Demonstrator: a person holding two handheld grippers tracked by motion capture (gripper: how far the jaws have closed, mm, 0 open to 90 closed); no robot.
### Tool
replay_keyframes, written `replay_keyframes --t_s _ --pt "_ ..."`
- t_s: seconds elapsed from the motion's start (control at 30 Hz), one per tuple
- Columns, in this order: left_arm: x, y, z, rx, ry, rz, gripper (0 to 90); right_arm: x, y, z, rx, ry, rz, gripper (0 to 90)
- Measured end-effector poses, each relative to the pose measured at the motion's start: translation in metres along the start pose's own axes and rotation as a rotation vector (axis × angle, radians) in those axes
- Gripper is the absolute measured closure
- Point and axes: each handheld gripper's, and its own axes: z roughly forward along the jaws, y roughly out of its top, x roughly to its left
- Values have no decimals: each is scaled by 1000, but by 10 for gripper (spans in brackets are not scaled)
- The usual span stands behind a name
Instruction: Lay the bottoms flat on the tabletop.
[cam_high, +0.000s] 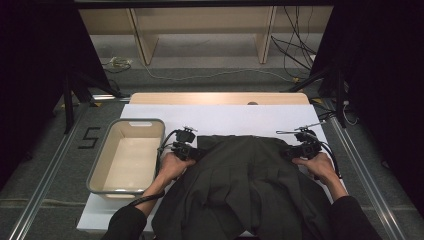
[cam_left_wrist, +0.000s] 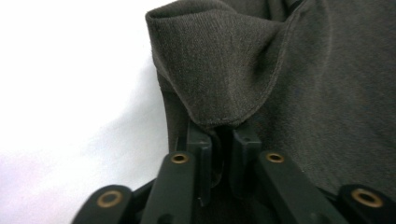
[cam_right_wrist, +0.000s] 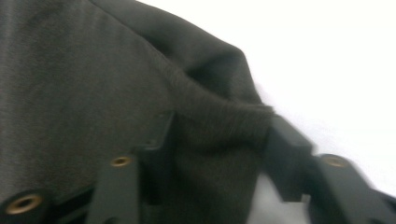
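A dark grey-green garment (cam_high: 250, 180) lies spread on the white sheet (cam_high: 225, 117), its far edge towards the back of the table. My left gripper (cam_high: 192, 150) is at the garment's far left corner. In the left gripper view the jaws (cam_left_wrist: 223, 140) stand almost together, pinching the stitched hem of the garment (cam_left_wrist: 303, 84). My right gripper (cam_high: 295, 150) is at the far right corner. In the blurred right gripper view its jaws (cam_right_wrist: 222, 140) stand well apart, with a bunched fold of the garment (cam_right_wrist: 93, 84) between them.
A beige plastic bin (cam_high: 150, 125) with a grey rim stands at the left of the sheet, close to my left hand. The wooden table edge (cam_high: 220, 98) runs along the back. Metal rails (cam_high: 45, 175) flank the table, and cables lie on the floor beyond.
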Motion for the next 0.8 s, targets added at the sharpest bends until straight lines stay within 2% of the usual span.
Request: replay_keyframes --t_s 0.1,0.2,0.27,0.3,0.37,0.47,0.63,0.8 --pt "-2 3 -6 -20 -4 17 844 1 1 1 -3 14 -7 673" --pt "-4 5 -13 -47 -13 16 849 3 1 0 -3 24 -15 788" --pt "-5 7 -18 -65 -18 18 853 4 3 -3 -11 22 -22 831" --pt "-5 8 -21 -68 -19 33 854 5 4 -5 -24 18 -23 843" --pt "-6 11 -28 -89 -22 41 857 5 7 -14 -68 12 -25 856" --pt "-10 18 -43 -125 -16 73 860 6 14 -35 -147 -2 -25 862" --pt "-16 33 -72 -226 -34 85 863 16 33 -81 -311 -43 -61 865" --pt "-16 55 -101 -303 -22 104 865 29 63 -117 -388 -95 -96 867"
